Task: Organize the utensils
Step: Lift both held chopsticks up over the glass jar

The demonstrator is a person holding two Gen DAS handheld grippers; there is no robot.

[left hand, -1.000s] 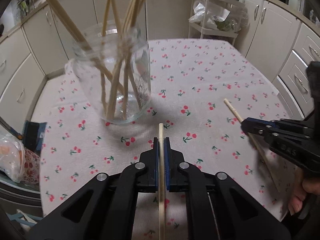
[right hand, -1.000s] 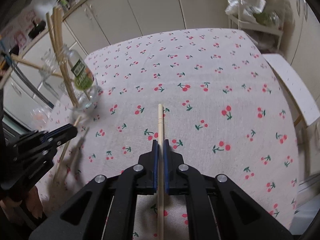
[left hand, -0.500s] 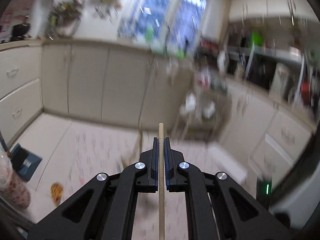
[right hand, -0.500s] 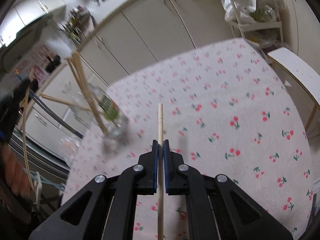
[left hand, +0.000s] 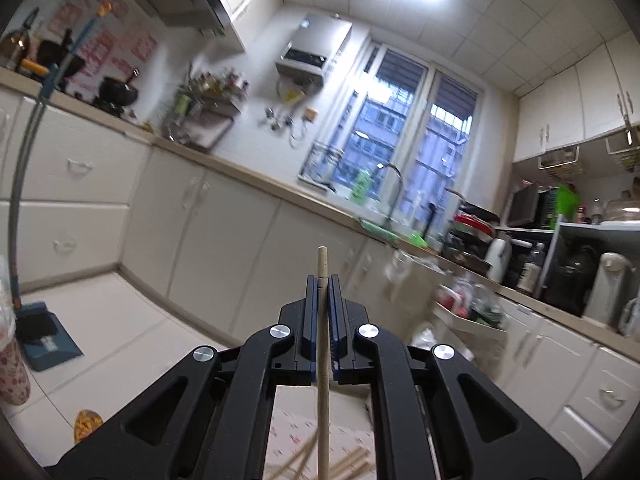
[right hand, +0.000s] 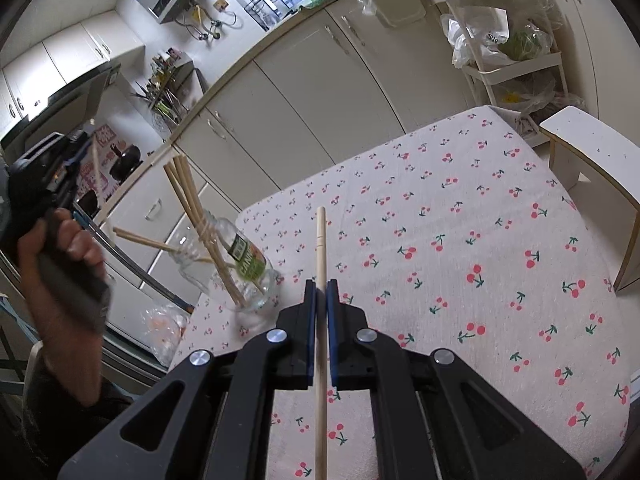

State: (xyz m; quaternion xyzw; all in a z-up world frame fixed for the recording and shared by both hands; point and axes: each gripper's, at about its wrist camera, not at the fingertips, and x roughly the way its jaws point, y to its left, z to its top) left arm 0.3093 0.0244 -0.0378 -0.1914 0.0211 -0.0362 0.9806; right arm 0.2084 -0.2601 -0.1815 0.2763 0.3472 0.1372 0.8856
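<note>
The left gripper (left hand: 319,300) is clamped on a chopstick (left hand: 322,360) that runs up the centre of its view, tip against the kitchen cabinets (left hand: 224,240); more sticks (left hand: 348,464) show at the bottom edge; the right gripper (right hand: 320,304) is likewise closed on its own chopstick (right hand: 320,340), pointing over the cherry-print tabletop (right hand: 480,240); at centre left of that view a glass jar (right hand: 244,276) holds several chopsticks (right hand: 188,196); the left hand (right hand: 60,256) sits at the far left, raised above the jar
</note>
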